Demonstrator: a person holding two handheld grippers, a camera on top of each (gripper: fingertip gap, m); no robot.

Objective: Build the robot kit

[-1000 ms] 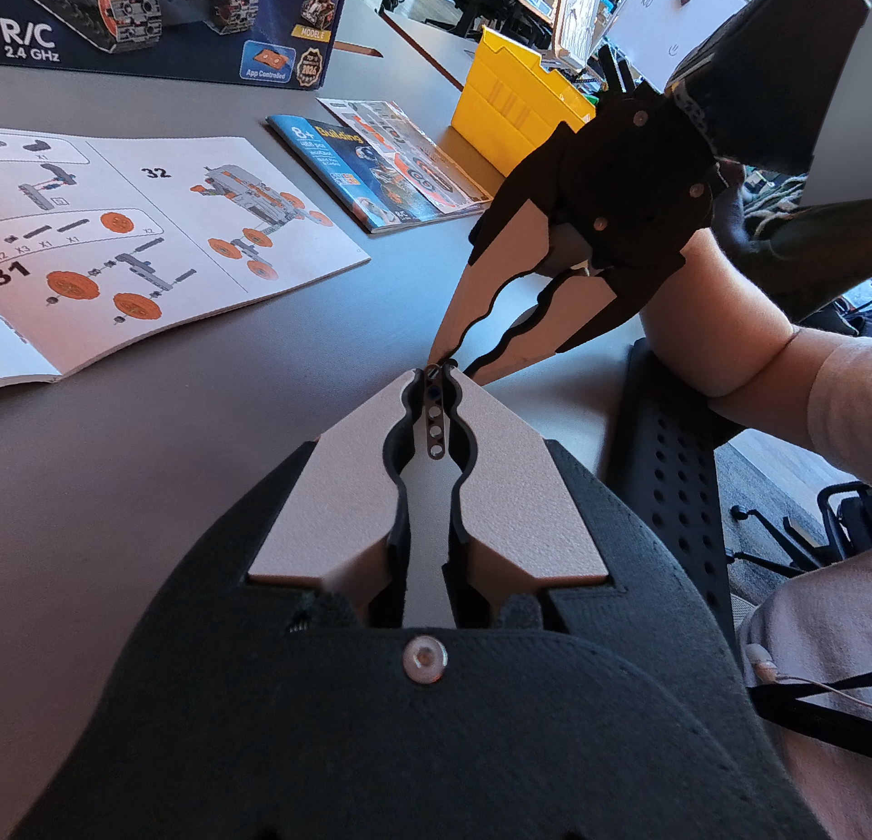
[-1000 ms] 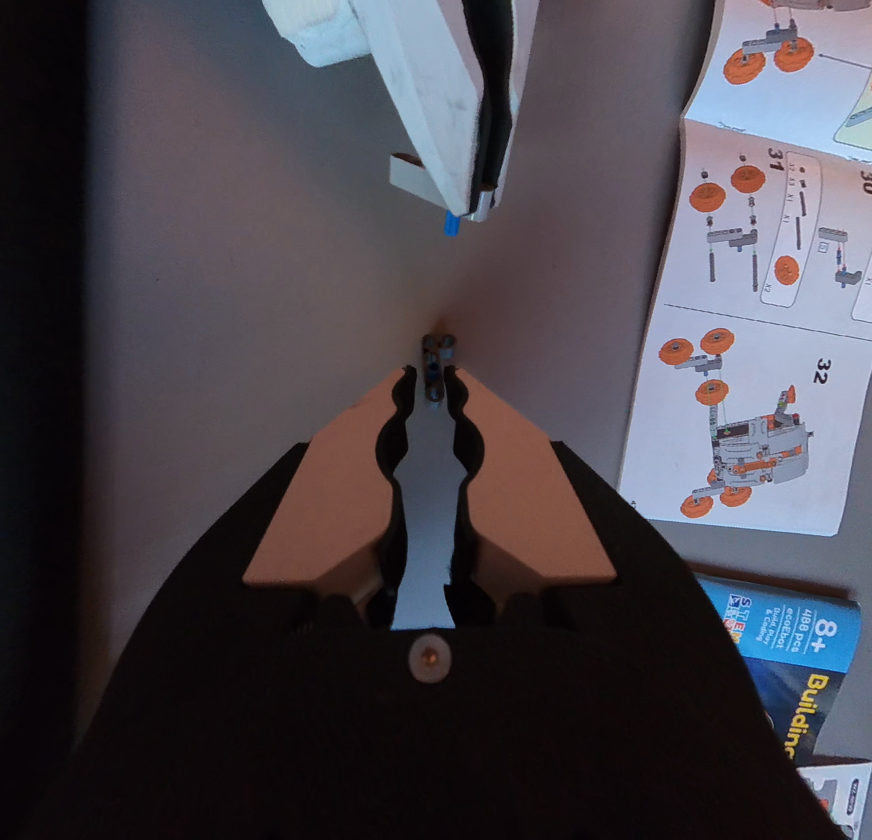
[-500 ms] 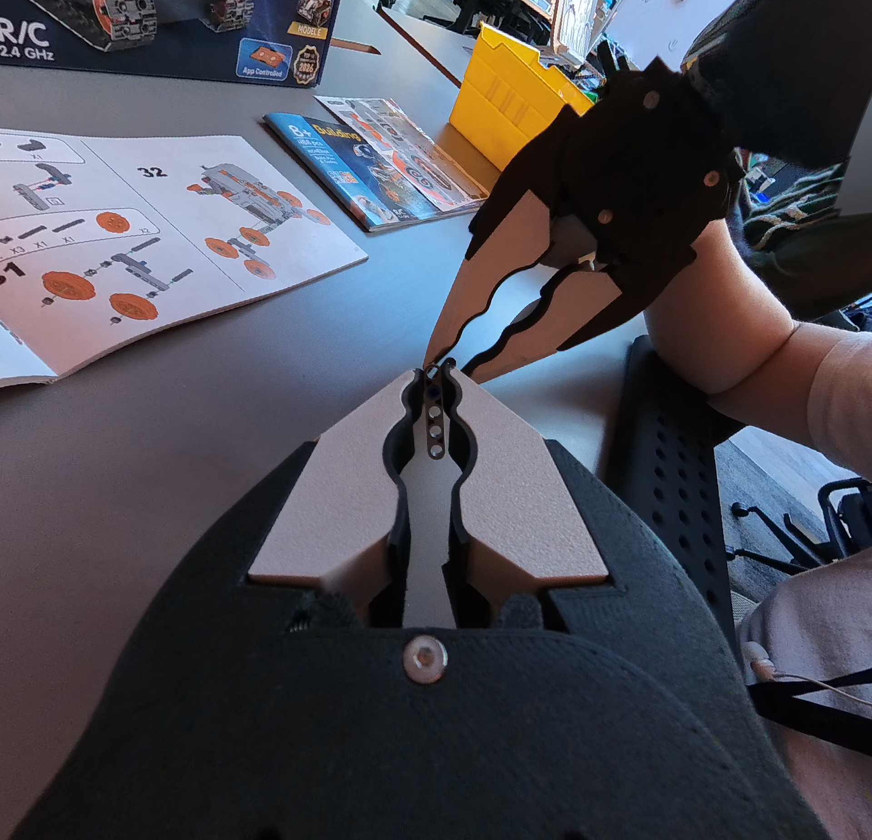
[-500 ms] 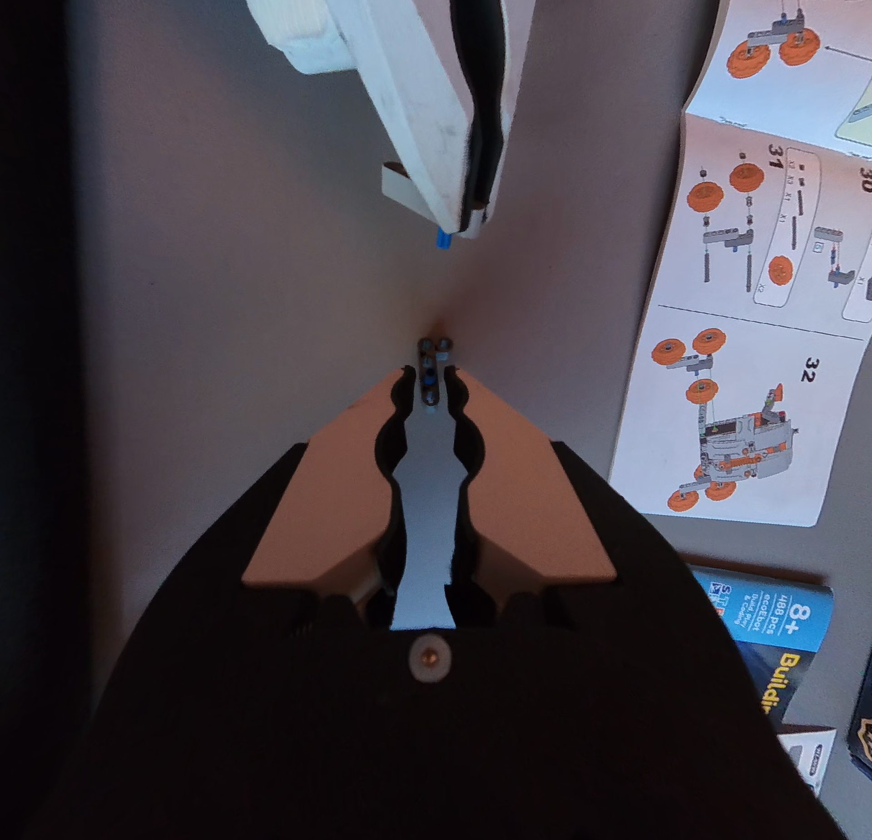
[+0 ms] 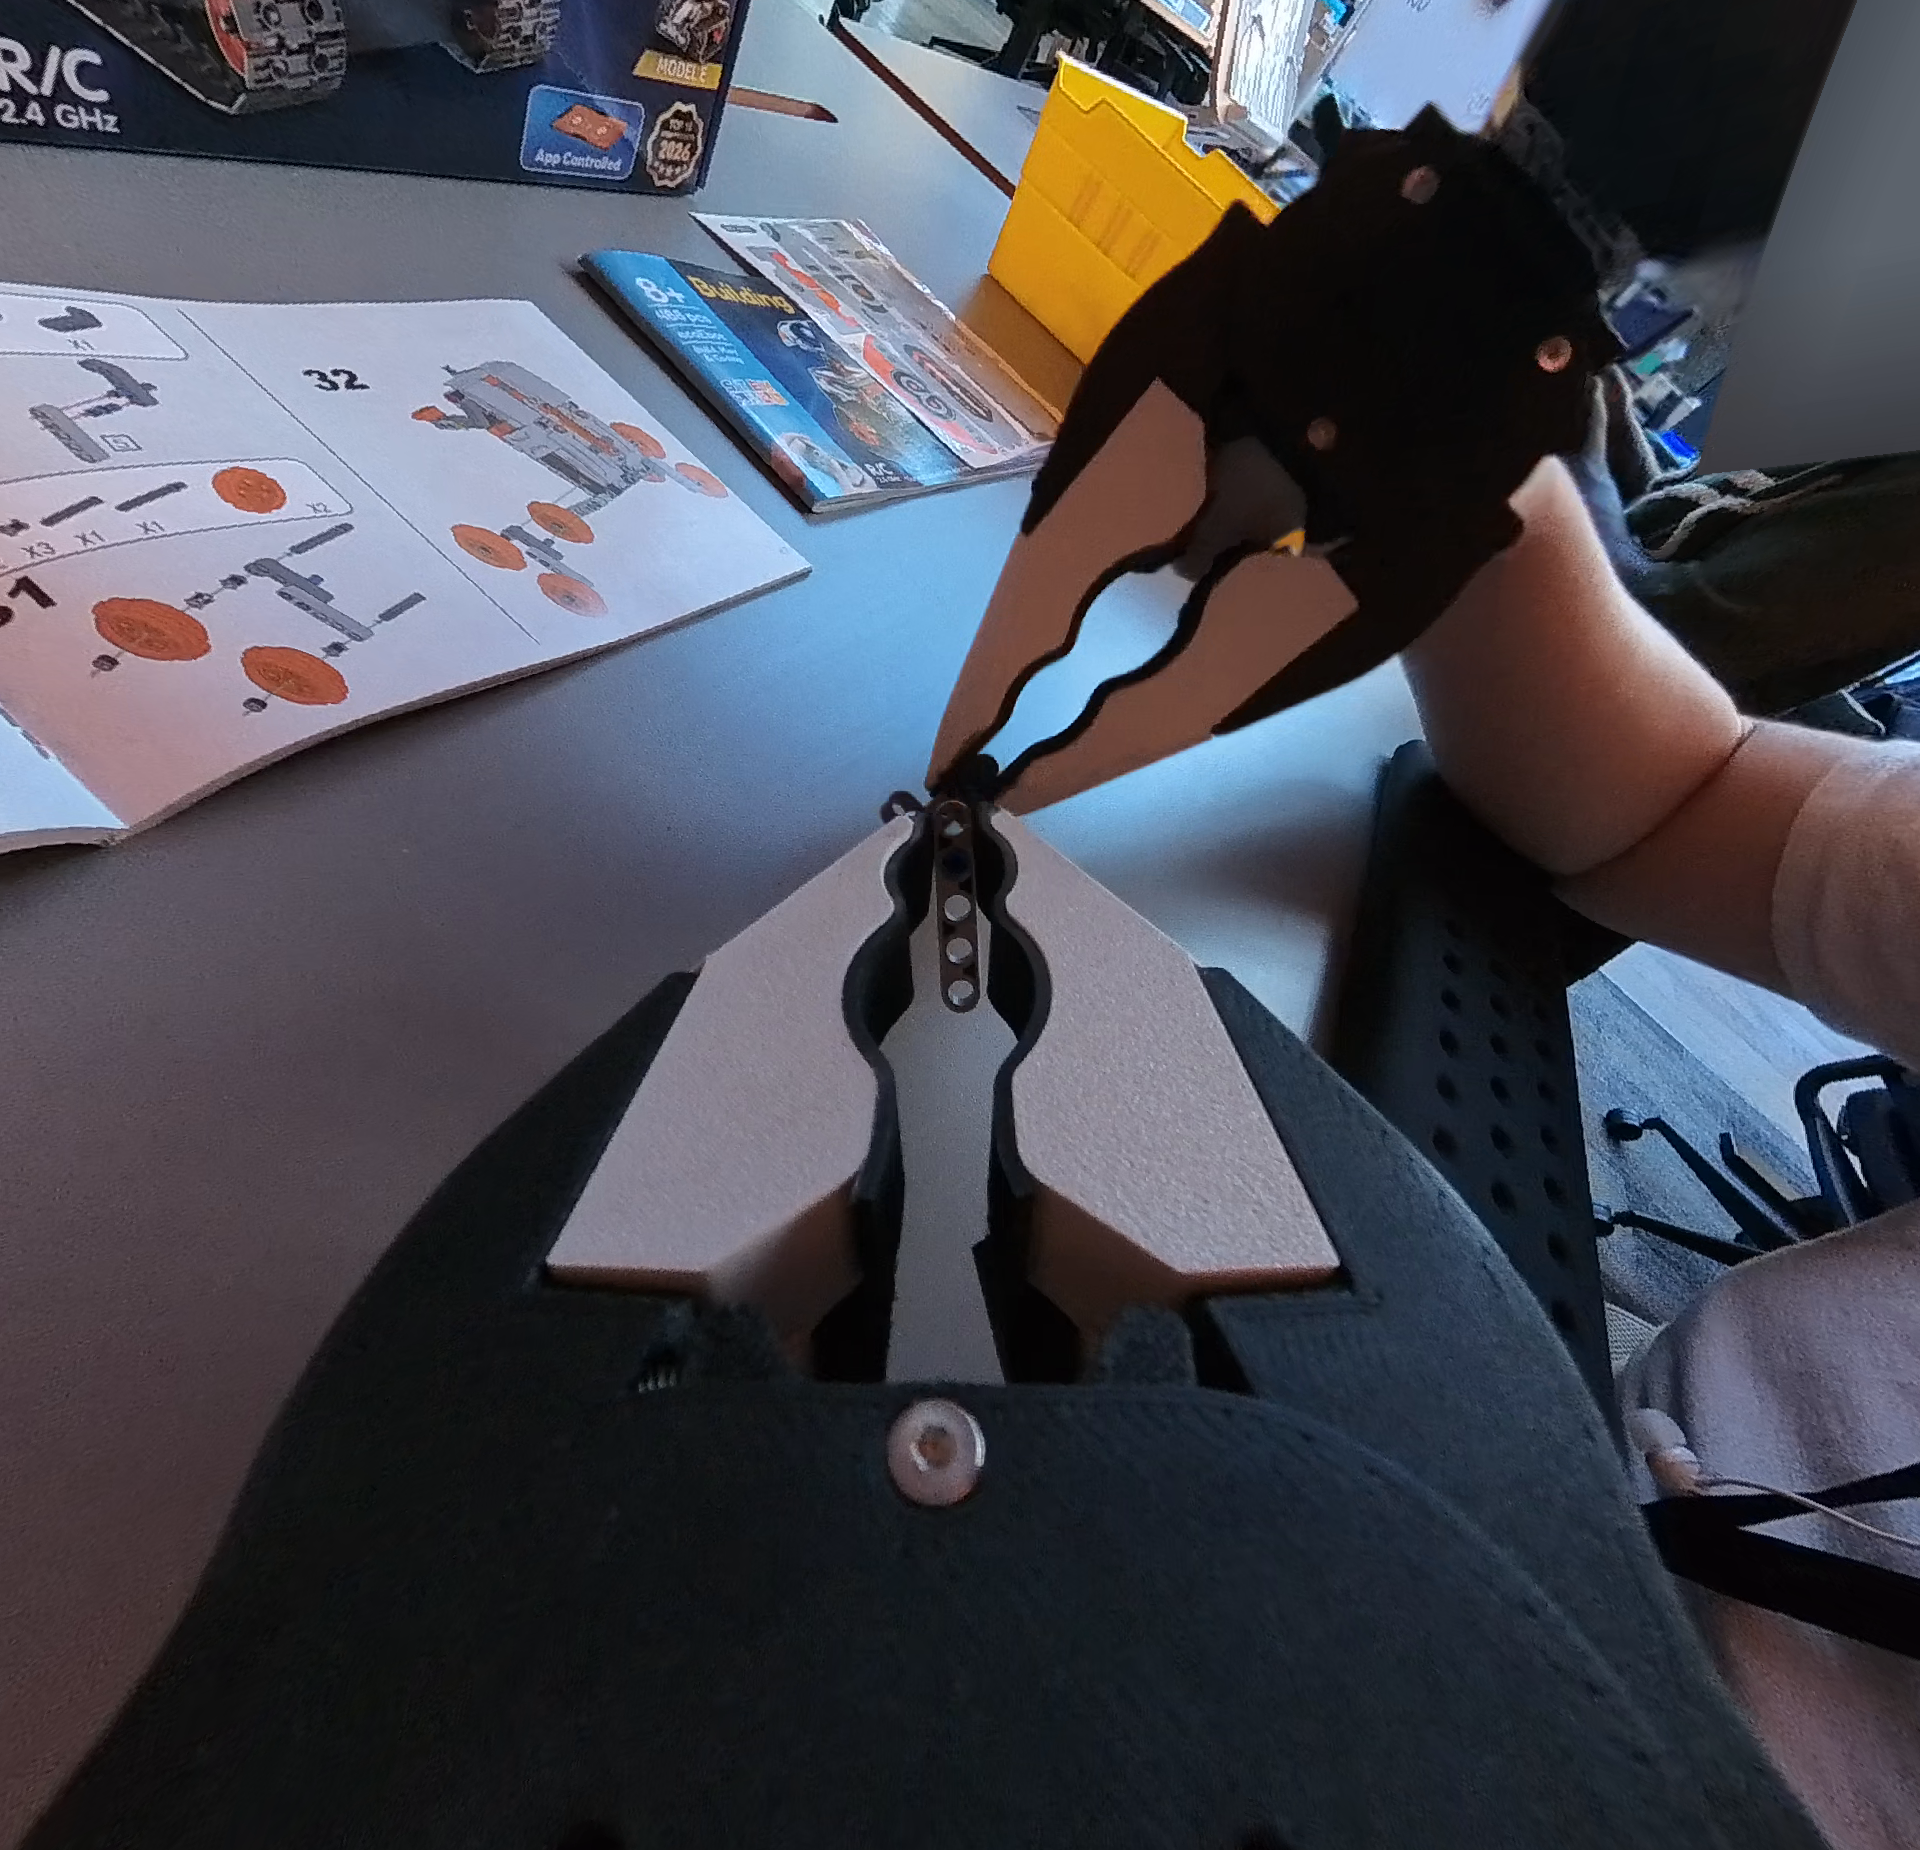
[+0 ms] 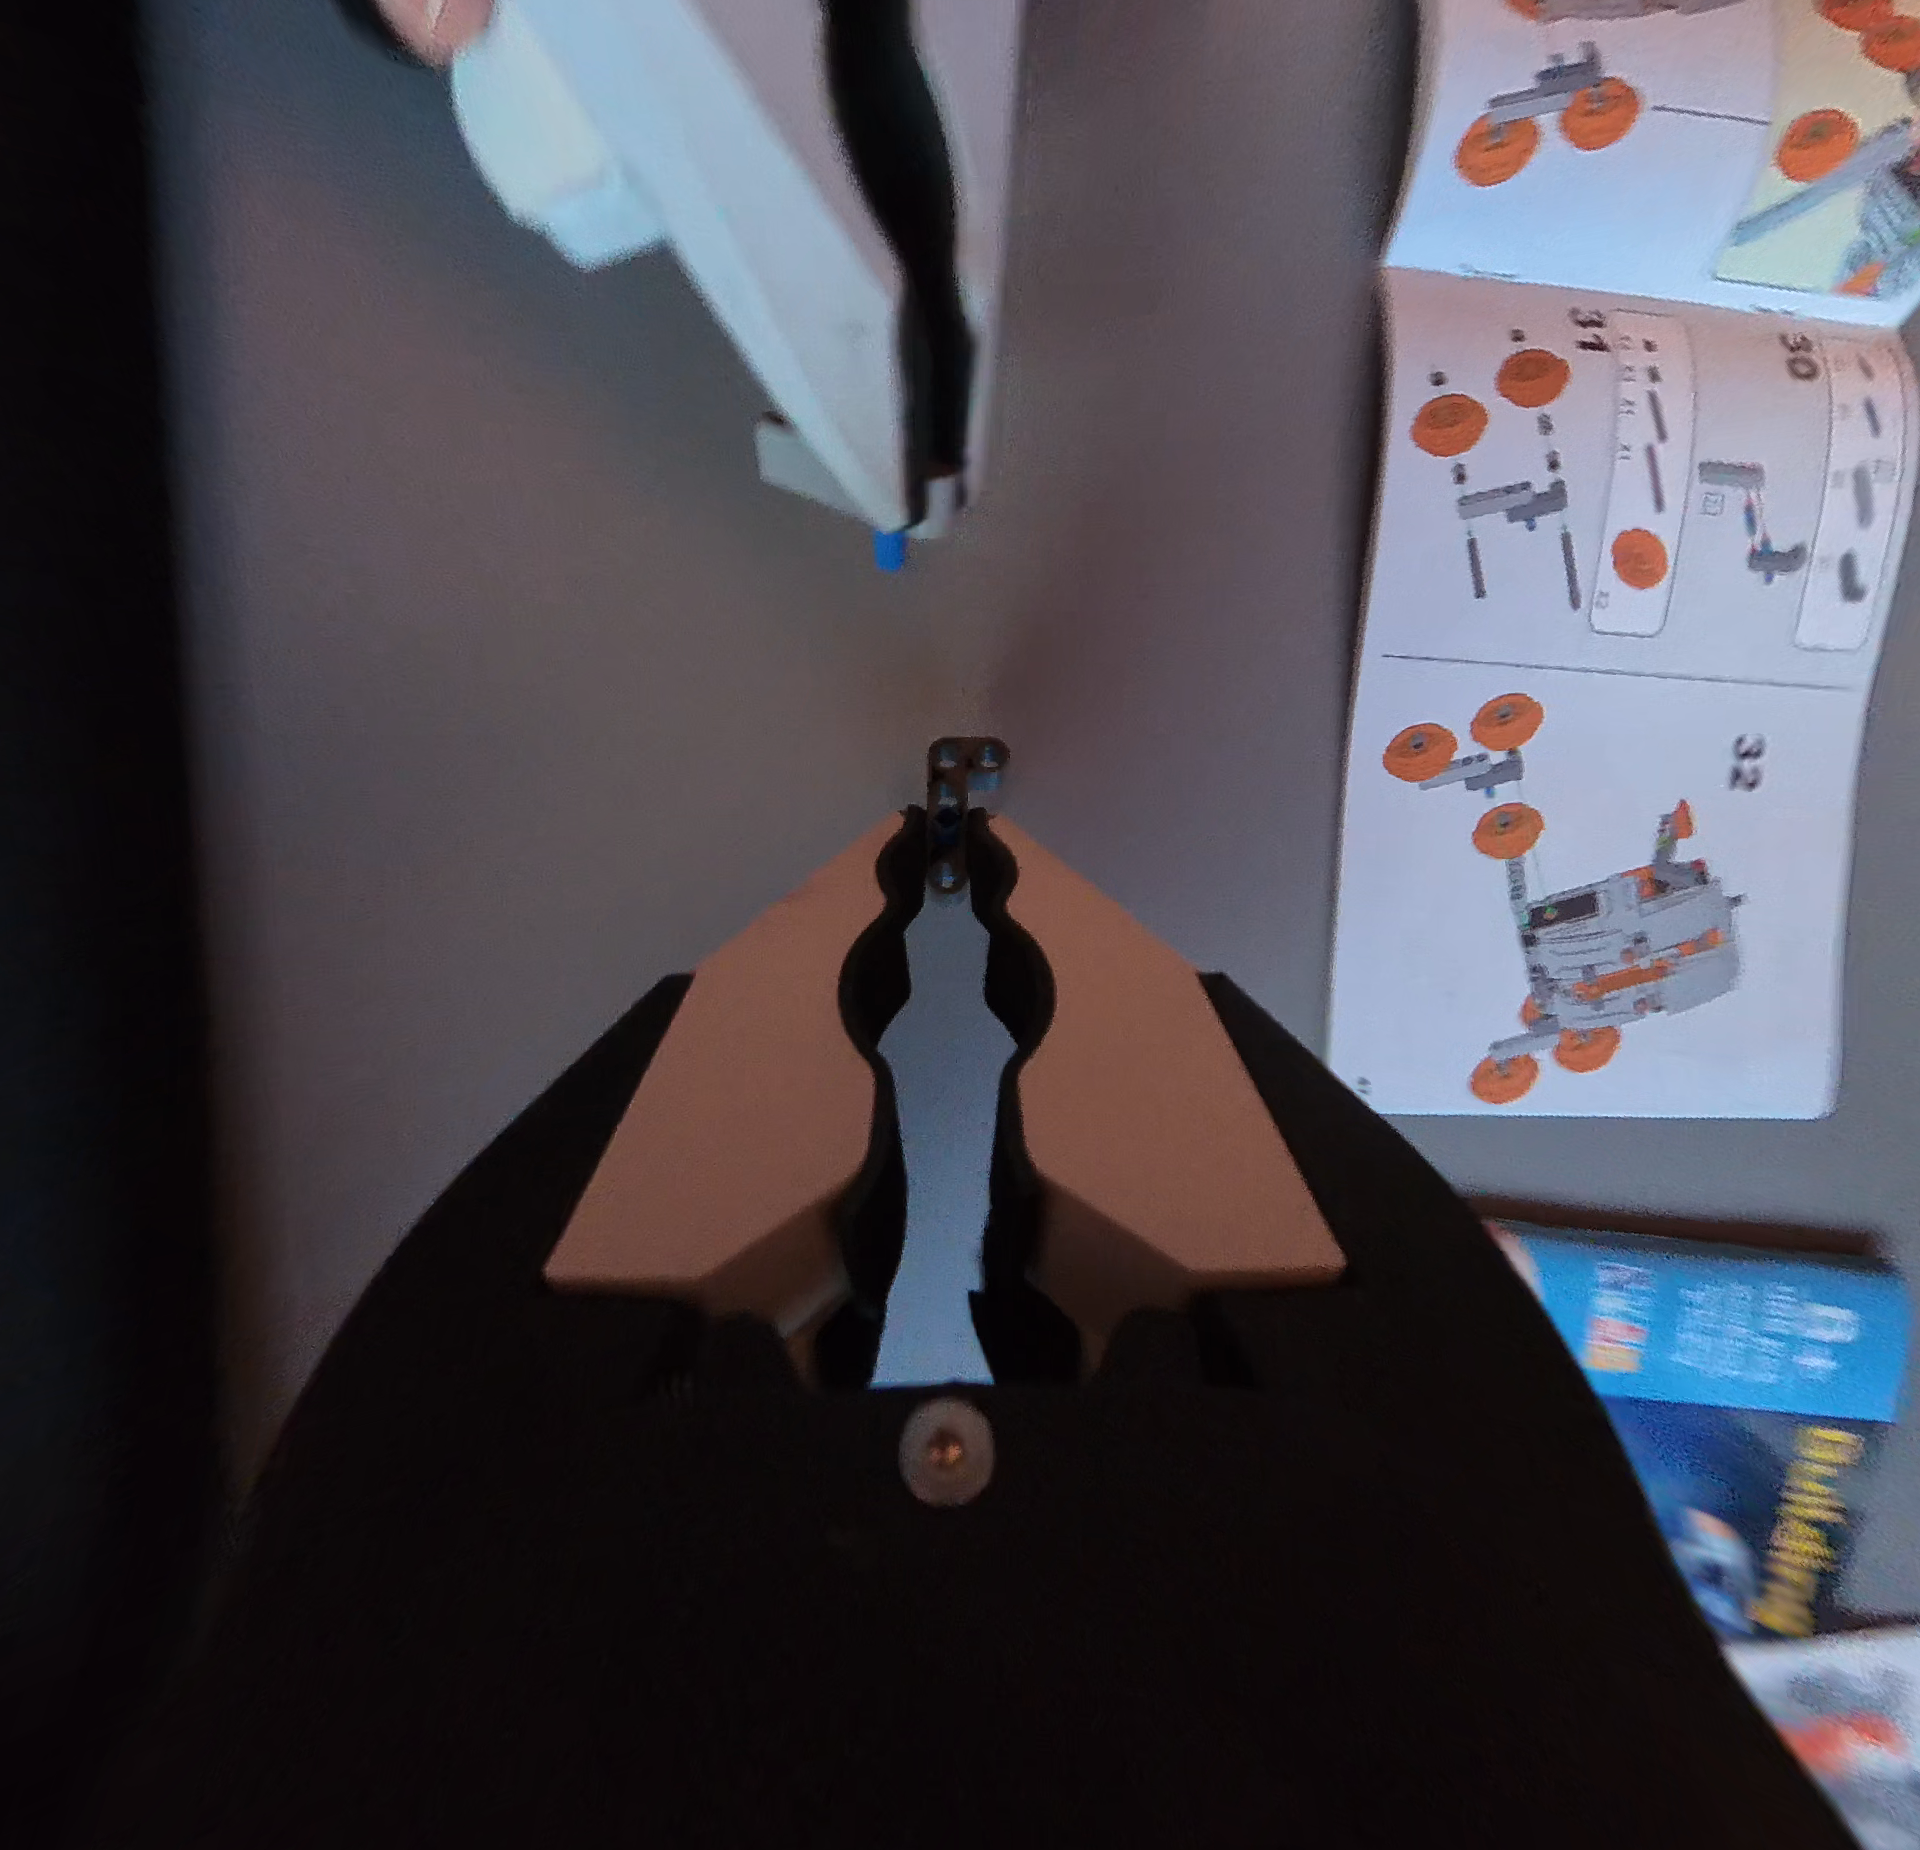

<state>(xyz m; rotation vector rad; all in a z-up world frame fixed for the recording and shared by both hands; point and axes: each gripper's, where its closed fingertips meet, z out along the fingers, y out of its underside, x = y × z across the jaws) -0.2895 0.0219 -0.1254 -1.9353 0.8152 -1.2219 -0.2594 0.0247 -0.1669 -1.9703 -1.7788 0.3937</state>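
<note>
My left gripper (image 5: 954,824) is shut on a grey beam with a row of holes (image 5: 956,927), with a blue pin in one hole. In the right wrist view the left gripper (image 6: 925,512) comes in from the top, and the blue pin (image 6: 890,550) sticks out below its tips. My right gripper (image 6: 948,826) is shut on a small dark grey L-shaped beam (image 6: 964,777). In the left wrist view the right gripper (image 5: 971,780) points down and left, its tips just beyond my left fingertips. Both are held over the grey table (image 5: 312,1021).
An open instruction booklet (image 5: 343,491) lies on the left; it also shows in the right wrist view (image 6: 1621,865). Blue booklets (image 5: 800,377), a toy box (image 5: 395,44) and a yellow bin (image 5: 1101,211) lie farther back. A person's forearm (image 5: 1600,688) and a black perforated armrest (image 5: 1455,1073) are on the right. Some 6 centimetres of space lies between my two pairs of fingers.
In the right wrist view the left gripper with the blue pin has shifted left and nearer to my right tips. The L-shaped beam now shows its holed face more.
</note>
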